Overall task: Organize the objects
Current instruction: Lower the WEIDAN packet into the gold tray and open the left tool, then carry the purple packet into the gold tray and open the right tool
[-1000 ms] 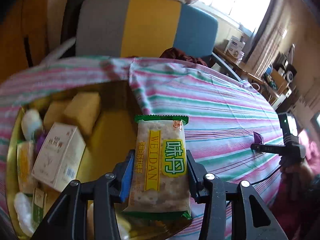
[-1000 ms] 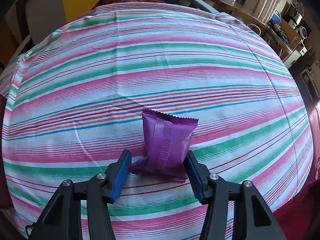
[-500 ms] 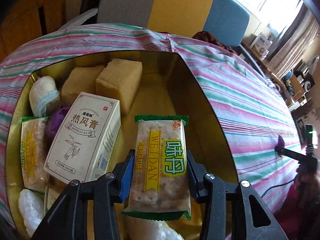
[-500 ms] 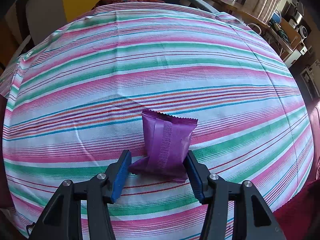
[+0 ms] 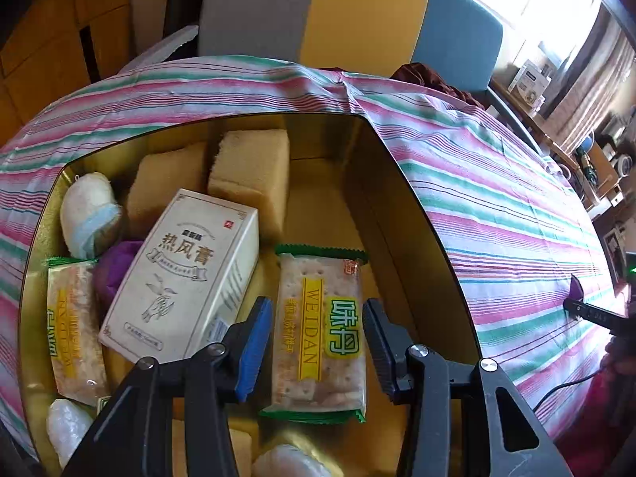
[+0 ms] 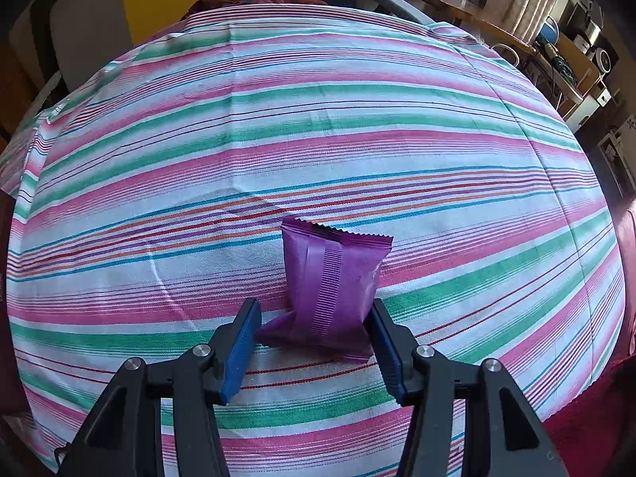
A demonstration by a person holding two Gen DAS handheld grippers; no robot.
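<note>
A green-edged WEIDAN cracker packet [image 5: 320, 334] lies in the gold tin [image 5: 401, 214], on its bare right side. My left gripper [image 5: 316, 346] is open around the packet, with a gap on each side. My right gripper [image 6: 314, 342] is shut on a purple snack packet [image 6: 334, 286], which rests on the striped tablecloth [image 6: 318, 119]. That gripper and packet also show far right in the left wrist view [image 5: 576, 298].
The tin also holds a white carton [image 5: 183, 274], two yellow sponge blocks [image 5: 250, 171], a second cracker packet [image 5: 73, 326], a purple wrapper [image 5: 115, 266] and white wrapped rolls [image 5: 89, 214]. A grey, yellow and blue chair [image 5: 357, 12] stands behind the table.
My left gripper carried the cracker packet over the tin and down into it, then opened and let it go. The right gripper and purple packet have not moved.
</note>
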